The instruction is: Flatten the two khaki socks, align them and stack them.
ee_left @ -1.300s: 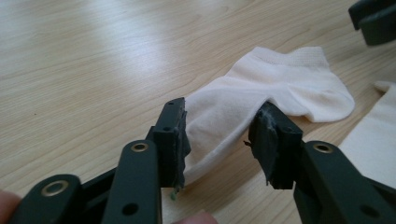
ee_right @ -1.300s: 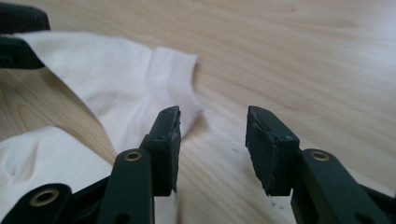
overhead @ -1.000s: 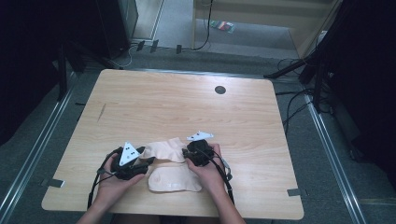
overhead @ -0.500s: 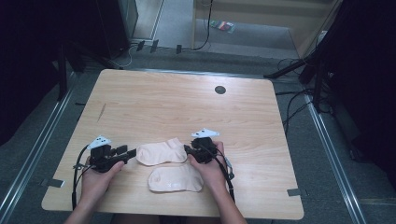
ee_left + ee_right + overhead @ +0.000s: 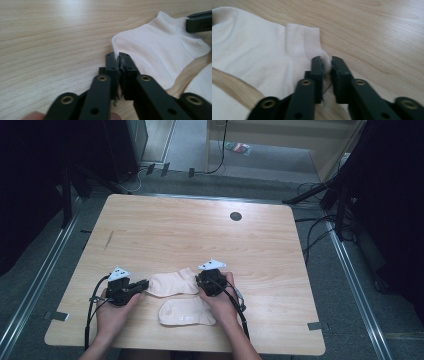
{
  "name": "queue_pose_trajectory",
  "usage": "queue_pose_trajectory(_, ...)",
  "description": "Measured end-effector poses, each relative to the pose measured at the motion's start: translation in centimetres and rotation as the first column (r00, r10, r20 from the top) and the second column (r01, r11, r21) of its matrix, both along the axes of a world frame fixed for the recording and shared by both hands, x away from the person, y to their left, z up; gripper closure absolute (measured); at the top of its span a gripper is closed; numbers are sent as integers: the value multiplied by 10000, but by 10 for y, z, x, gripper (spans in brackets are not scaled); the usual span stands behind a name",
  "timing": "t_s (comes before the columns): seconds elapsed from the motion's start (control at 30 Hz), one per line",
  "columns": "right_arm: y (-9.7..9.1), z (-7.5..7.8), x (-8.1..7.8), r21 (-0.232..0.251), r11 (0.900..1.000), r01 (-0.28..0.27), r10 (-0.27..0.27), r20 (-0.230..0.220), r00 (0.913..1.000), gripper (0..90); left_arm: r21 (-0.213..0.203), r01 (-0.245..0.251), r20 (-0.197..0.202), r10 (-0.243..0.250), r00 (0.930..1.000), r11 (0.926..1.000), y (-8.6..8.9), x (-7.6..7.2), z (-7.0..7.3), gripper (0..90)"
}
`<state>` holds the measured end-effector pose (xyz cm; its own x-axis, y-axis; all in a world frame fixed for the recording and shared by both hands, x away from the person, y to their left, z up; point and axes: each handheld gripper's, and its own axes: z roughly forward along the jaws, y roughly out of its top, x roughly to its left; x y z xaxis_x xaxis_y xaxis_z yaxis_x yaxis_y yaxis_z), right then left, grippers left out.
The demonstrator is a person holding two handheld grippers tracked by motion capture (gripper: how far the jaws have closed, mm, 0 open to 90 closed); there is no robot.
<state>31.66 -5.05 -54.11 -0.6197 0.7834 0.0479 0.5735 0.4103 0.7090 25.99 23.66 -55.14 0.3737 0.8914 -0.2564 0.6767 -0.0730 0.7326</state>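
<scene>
Now sock [image 5: 172,283] stretched between both pinching tongs.

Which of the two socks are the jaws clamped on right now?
The far sock, the one farther from the person: the left gripper pinches one end and the right gripper the other. The near sock lies untouched.
</scene>
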Motion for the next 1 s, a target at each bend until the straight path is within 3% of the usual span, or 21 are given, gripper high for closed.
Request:
queue_pose_trajectory(0.17,-2,4,-4,39,9999,101,-102,258,9996,886,221,219,362,-227,9991,9995,-4,-5,3,900)
queue_pose_trajectory(0.37,-9,19,-11,533,9983,255,-289,646,9975,889,42,261,1009,-264,9946,9997,-4,-10,17,900)
queue_pose_trajectory(0.57,-16,32,-19,823,9961,328,-403,913,9950,889,-44,289,1371,-281,9902,9996,-6,-17,29,900)
queue_pose_trajectory(0.83,-32,57,-46,1186,9922,378,-525,1235,9910,890,-237,670,1675,-621,9839,9975,-14,-35,47,900)
queue_pose_trajectory(1.0,-44,63,-61,1469,9880,475,-657,1219,9904,890,-218,950,1854,-894,9786,9952,-22,-47,53,900)
